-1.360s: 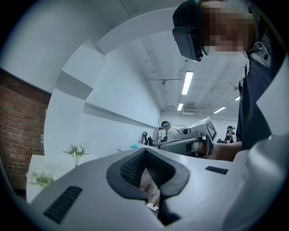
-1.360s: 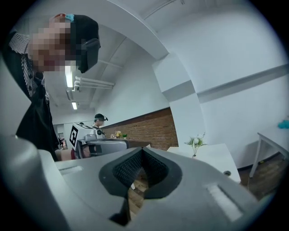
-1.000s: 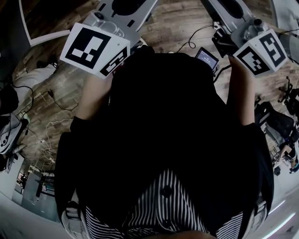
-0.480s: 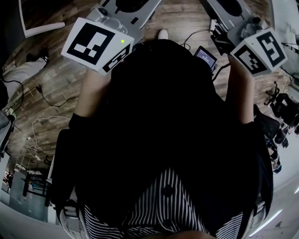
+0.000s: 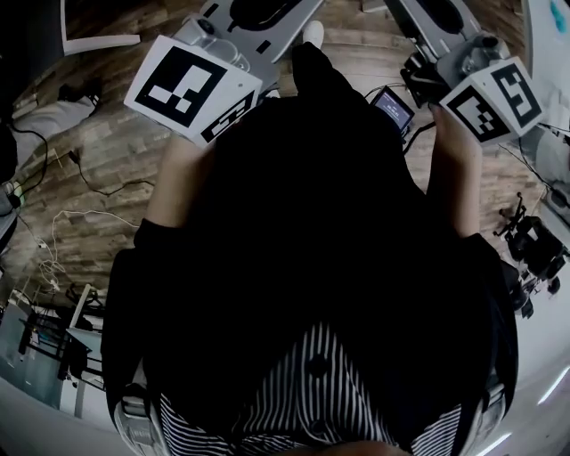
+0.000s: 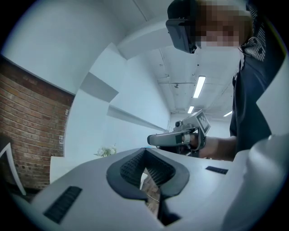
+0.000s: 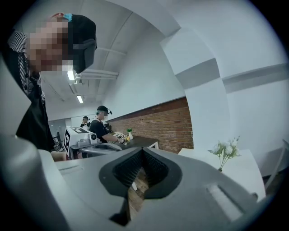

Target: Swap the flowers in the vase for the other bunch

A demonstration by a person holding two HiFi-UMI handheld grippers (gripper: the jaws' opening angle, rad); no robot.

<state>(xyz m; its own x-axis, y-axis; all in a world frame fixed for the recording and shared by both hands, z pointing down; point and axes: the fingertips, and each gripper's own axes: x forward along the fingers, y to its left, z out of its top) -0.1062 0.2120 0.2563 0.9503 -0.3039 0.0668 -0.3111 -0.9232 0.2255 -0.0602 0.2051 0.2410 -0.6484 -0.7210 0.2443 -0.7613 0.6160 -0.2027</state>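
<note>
A bunch of white flowers (image 7: 225, 150) stands upright on a white table (image 7: 246, 176), far ahead at the right of the right gripper view. The same small bunch (image 6: 105, 151) shows far off in the left gripper view, left of the jaws; I cannot make out a vase. Both grippers are held out level in front of the person's dark top. The left gripper (image 5: 254, 13) and the right gripper (image 5: 436, 13) are side by side, well short of the flowers. The left gripper's jaws (image 6: 145, 169) are shut with nothing between them. The right gripper's jaws (image 7: 142, 169) are also shut and empty.
Wooden floor lies below, with cables (image 5: 53, 240) at the left and dark equipment (image 5: 534, 249) at the right. A small screen (image 5: 393, 109) hangs by the right hand. Two other people (image 7: 100, 122) work at a dark table along the brick wall (image 7: 158, 124).
The floor and its cables have slid past under the person. Both grippers travelled with the body, keeping the same pose and staying shut.
</note>
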